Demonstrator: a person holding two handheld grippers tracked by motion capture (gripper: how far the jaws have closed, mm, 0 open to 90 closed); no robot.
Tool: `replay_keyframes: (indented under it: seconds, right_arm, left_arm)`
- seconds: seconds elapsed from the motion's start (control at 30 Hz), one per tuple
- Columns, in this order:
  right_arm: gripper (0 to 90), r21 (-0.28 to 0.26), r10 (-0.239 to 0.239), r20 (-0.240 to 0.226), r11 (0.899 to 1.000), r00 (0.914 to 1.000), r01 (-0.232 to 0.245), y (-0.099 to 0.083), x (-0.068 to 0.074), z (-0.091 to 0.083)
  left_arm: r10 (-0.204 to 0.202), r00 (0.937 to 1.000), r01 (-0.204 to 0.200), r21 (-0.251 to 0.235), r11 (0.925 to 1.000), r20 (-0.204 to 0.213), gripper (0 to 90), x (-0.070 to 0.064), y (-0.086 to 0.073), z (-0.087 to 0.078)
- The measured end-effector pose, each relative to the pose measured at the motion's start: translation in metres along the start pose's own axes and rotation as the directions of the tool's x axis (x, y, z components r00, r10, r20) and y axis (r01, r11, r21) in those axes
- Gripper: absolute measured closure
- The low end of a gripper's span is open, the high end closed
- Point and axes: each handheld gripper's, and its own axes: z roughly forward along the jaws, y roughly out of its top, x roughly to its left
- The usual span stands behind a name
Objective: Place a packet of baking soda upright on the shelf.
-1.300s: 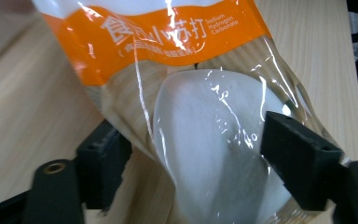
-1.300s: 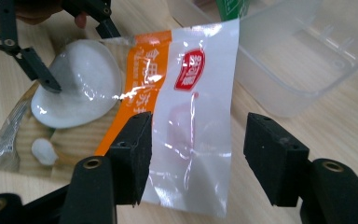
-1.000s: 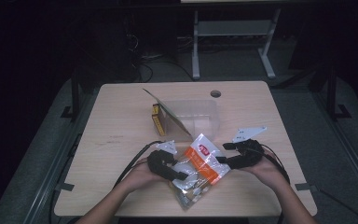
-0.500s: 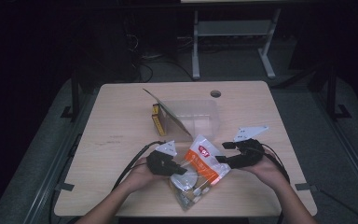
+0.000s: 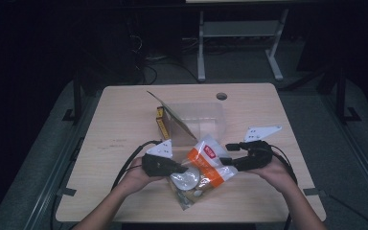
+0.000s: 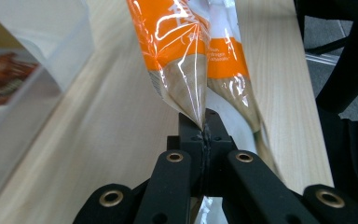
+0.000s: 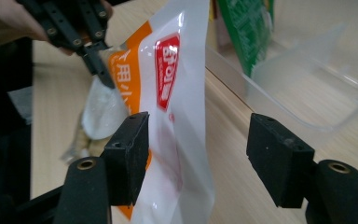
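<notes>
An orange and white plastic snack bag (image 5: 210, 160) is held up off the wooden table (image 5: 124, 120) between the two grippers. My left gripper (image 5: 183, 168) is shut on the bag's lower clear edge; the left gripper view shows the jaws (image 6: 204, 135) pinched on the film below the orange band (image 6: 182, 56). My right gripper (image 5: 226, 154) is open at the bag's right side. In the right gripper view the bag (image 7: 177, 93) hangs between the spread pads (image 7: 130, 149), close to the left one, with my right gripper (image 7: 205, 154) not closed on it. The left gripper (image 7: 88, 46) shows beyond.
A clear plastic box (image 5: 201, 117) stands just behind the bag, with a yellow and brown cardboard packet (image 5: 165, 122) leaning in its left end. A round cable hole (image 5: 221, 96) lies near the far edge. The near table edge is close to both hands.
The bag's upper end has lifted a little off the table and stands more upright. Both hands have stayed almost in place.
</notes>
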Motion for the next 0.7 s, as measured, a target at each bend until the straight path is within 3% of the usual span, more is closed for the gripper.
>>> replay_keyframes:
  seconds: [0.2, 0.4, 0.7]
  right_arm:
    - [36.5, -0.047, -0.012, -0.065, 0.999, 0.9978, 0.009, 0.010, 0.005, -0.004]
    - [36.9, -0.028, -0.049, -0.125, 0.999, 0.9910, 0.046, 0.024, 0.010, 0.007]
    - [45.5, 0.011, -0.104, -0.226, 0.994, 0.9685, 0.110, 0.057, 0.013, 0.034]
  left_arm:
    - [0.034, 0.9985, -0.035, -0.018, 0.9992, -0.043, 89.3, -0.001, -0.003, -0.021]
    - [0.066, 0.9944, -0.069, -0.034, 0.9971, -0.083, 89.4, -0.003, -0.007, -0.040]
    - [0.069, 0.9891, -0.079, -0.076, 0.9940, -0.130, 89.5, -0.001, -0.008, -0.063]
